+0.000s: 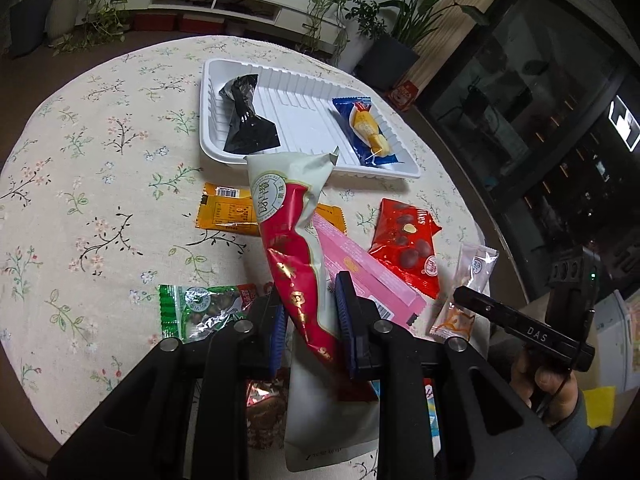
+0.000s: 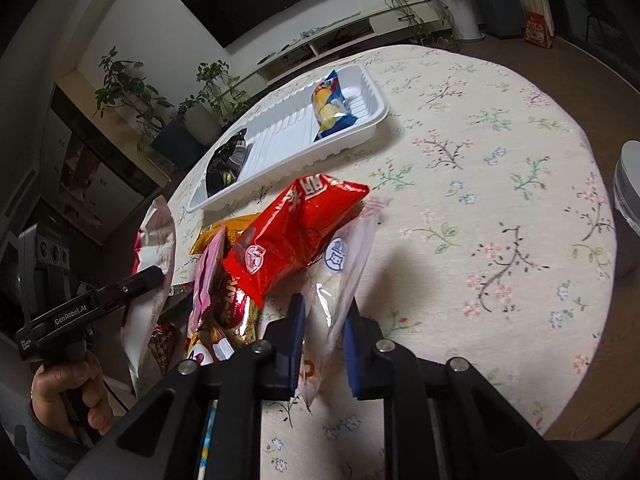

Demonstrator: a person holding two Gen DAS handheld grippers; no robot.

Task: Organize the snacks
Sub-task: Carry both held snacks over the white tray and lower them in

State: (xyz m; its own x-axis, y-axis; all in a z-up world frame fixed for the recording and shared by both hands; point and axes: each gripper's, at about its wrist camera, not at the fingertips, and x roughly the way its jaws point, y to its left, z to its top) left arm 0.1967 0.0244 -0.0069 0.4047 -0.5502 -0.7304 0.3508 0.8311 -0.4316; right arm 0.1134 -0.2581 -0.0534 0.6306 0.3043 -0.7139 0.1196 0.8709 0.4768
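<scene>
The left gripper (image 1: 310, 320) clamps a red-and-white snack pouch (image 1: 298, 240), raised at 6 o'clock of the white tray (image 1: 304, 162). The right gripper (image 2: 324, 344) pinches a clear sachet (image 2: 340, 280) beside the red bag (image 2: 296, 232) on the floral tablecloth (image 2: 480, 184).

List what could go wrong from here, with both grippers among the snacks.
1. The left hand-held gripper pinches the long red and white packet near its lower half; the top leans toward the white tray and may flop or slip.
2. The right hand-held gripper straddles a thin clear packet that the red chocolate bag partly overlaps; lifting may drag that bag.
3. The pink box lies right behind the held packet and could get nudged.
</scene>
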